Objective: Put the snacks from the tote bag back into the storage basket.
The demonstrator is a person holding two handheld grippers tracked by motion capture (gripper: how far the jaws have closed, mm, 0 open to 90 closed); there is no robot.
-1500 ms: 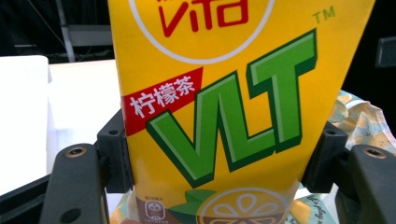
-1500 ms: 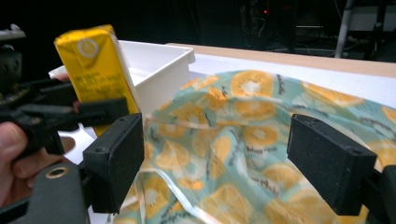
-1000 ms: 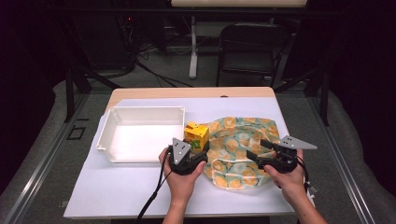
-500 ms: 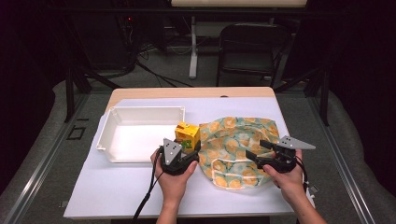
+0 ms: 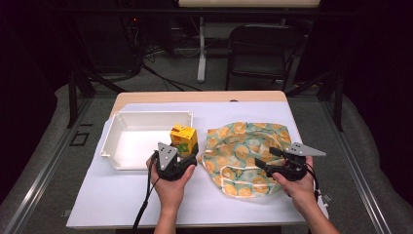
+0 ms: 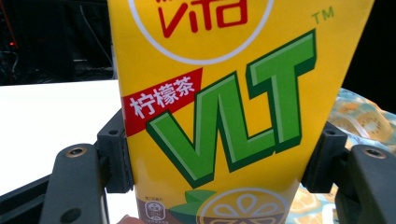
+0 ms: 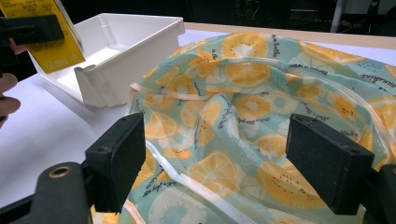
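Note:
A yellow lemon tea carton (image 5: 183, 139) hangs upright over the right end of the white tray (image 5: 113, 144), with my left gripper (image 5: 182, 152) shut on it. In the left gripper view the carton (image 6: 224, 93) sits between both black pads (image 6: 116, 154). A green cloth bag with an orange-slice print (image 5: 243, 151) lies crumpled on the table right of the tray. My right gripper (image 5: 261, 159) hovers open over the bag's near right part. In the right gripper view its jaws (image 7: 215, 158) stand wide apart above the cloth (image 7: 252, 102), and the carton (image 7: 51, 42) and tray (image 7: 135, 37) lie beyond.
A white sheet (image 5: 117, 200) covers the table, with a strip of bare wood (image 5: 195, 96) at the far edge. The tray's inside (image 5: 141, 141) is bare. A black chair (image 5: 263, 53) and cables stand on the dark floor behind the table.
My left gripper has carried the carton to the left, from beside the bag to over the tray's right end. The right gripper and the bag have stayed put.

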